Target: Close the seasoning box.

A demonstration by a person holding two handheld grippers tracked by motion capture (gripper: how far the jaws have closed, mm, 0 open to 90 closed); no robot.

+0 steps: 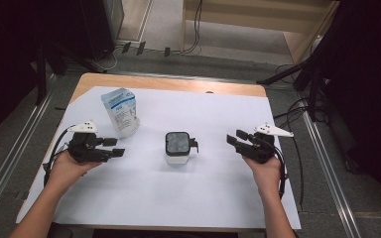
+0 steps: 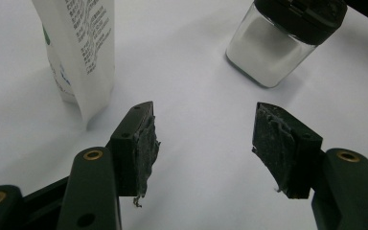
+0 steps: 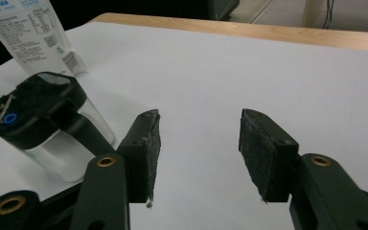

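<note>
A square clear jar (image 1: 177,147) with a black lid and white powder inside stands mid-table on the white sheet (image 1: 203,193). Left of it and farther back, a white and blue pouch (image 1: 120,111) stands upright. My left gripper (image 1: 117,148) lies to the jar's left, pointing right, open and empty. My right gripper (image 1: 232,140) is to the jar's right, pointing left, open with nothing between its pads. The left gripper view has its gripper (image 2: 203,139) facing the pouch (image 2: 84,48) and the jar (image 2: 282,38). The right gripper view has its gripper (image 3: 199,143) beside the jar (image 3: 43,124), the pouch (image 3: 28,33) behind.
The sheet covers most of a wooden table (image 1: 178,84), leaving its far edge bare. Metal rails (image 1: 327,168) run along both sides on the floor. Cables (image 1: 297,116) and dark stands sit beyond the right edge.
</note>
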